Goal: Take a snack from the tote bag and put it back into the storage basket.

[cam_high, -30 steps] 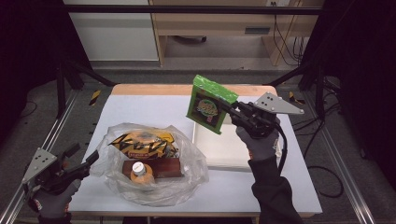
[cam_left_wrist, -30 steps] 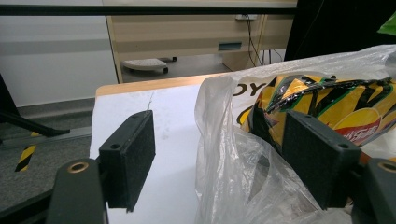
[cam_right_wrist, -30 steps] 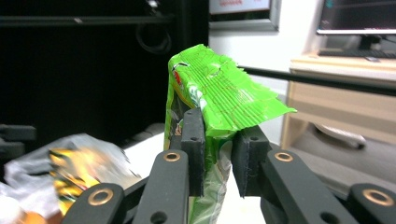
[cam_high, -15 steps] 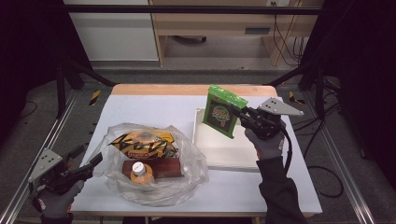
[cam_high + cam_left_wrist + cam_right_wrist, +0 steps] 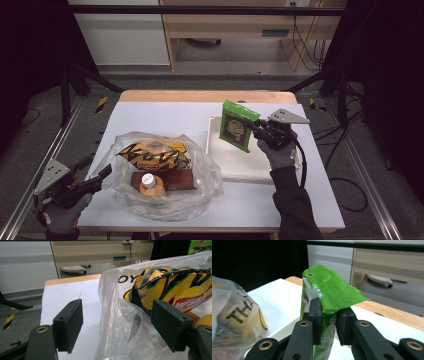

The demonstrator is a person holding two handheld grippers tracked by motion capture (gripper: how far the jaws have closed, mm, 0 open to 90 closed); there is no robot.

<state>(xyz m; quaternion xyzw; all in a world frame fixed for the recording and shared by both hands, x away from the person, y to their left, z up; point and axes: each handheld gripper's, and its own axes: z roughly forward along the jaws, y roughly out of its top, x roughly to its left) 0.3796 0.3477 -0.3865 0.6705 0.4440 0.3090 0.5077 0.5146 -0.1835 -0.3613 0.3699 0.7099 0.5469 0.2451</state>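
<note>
High view: my right gripper (image 5: 254, 128) is clamped on the green snack bag (image 5: 237, 126), held upright over the white tray (image 5: 235, 167) on the table (image 5: 165, 115). My left gripper (image 5: 97, 176) sits at the edge of the clear plastic bag (image 5: 200, 180) with jaws spread wide, the film between the pads but not pinched. Yellow chip bag (image 5: 152, 154) inside it.

I cannot read the green snack pouch (image 5: 322, 297) below the pads; its lower part is cut off behind the right gripper (image 5: 329, 322).
</note>
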